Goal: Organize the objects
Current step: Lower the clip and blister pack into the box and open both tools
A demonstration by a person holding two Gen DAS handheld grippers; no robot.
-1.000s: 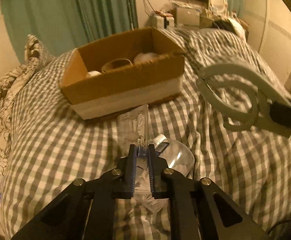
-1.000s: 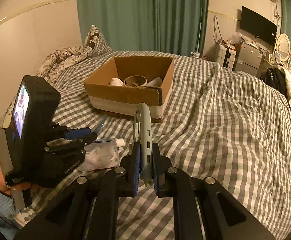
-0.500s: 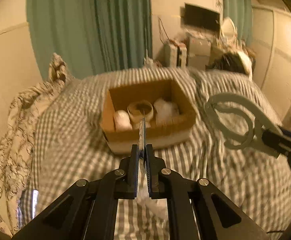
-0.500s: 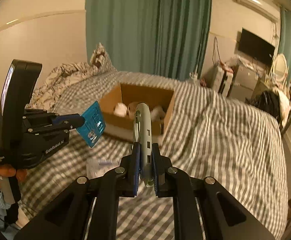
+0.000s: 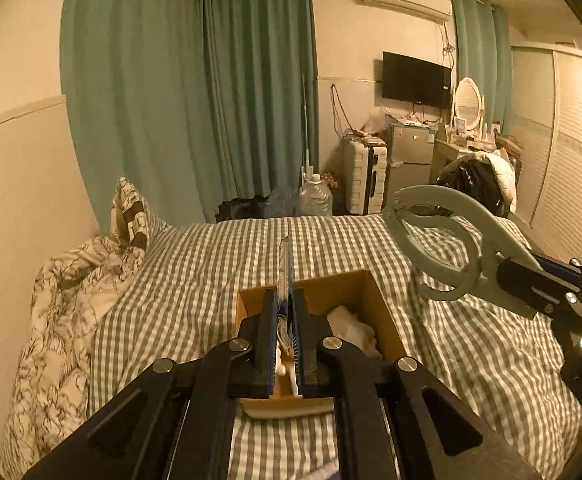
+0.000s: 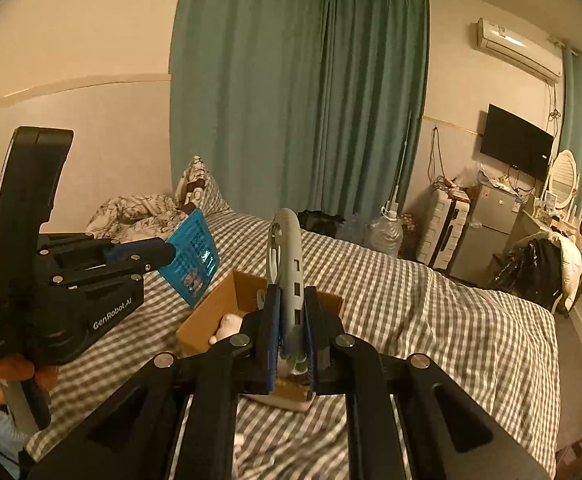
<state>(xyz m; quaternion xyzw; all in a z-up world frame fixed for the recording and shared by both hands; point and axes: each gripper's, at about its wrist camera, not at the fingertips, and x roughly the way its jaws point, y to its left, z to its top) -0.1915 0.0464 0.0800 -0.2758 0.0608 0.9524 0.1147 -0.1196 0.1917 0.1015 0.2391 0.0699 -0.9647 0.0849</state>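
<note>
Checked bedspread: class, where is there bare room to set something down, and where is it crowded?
Free: the checked bedspread right of the cardboard box, and behind it toward the green curtains. Crowded: inside the box, and the crumpled duvet at left.

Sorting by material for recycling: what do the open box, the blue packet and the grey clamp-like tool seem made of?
Box: corrugated cardboard, matte brown with raw-cut edges. Blue packet: thin printed card, probably with a clear plastic blister, as it glints. Grey tool: likely moulded plastic, matte, smooth and uniform in colour.

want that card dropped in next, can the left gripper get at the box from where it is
Probably yes: the left gripper, shut on the card, hangs over the open box, nothing between. The right gripper holds its tool off to the side.
</note>
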